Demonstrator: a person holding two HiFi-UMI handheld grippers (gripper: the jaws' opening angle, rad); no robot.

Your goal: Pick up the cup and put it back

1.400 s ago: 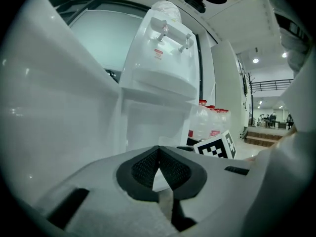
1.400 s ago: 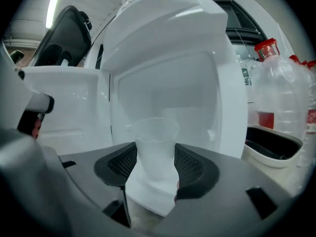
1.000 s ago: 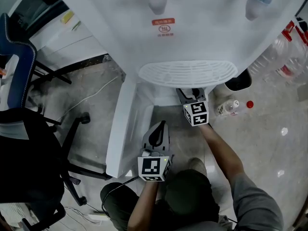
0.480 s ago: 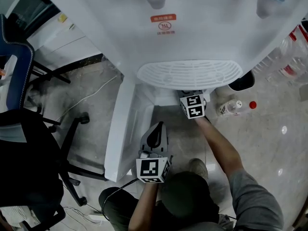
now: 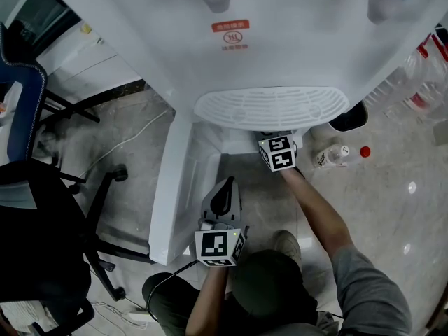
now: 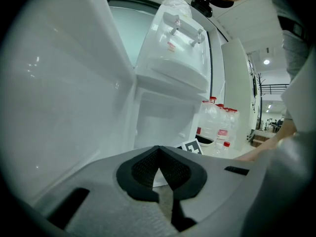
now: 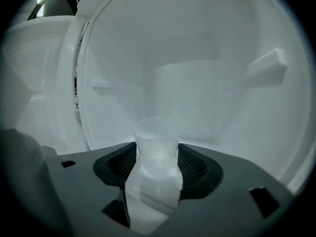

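Inside the dispenser's lower cabinet (image 7: 207,58), the translucent cup (image 7: 157,147) sits between the right gripper's (image 7: 157,168) pads, which pinch its sides, rim toward twelve o'clock. Bare white wall surrounds it, with a ledge (image 7: 266,68) at two o'clock and the cabinet's front edge (image 7: 79,83) at nine. Outside, the left gripper (image 5: 225,186) hangs beside the open door (image 5: 170,187), jaws pressed together on nothing.
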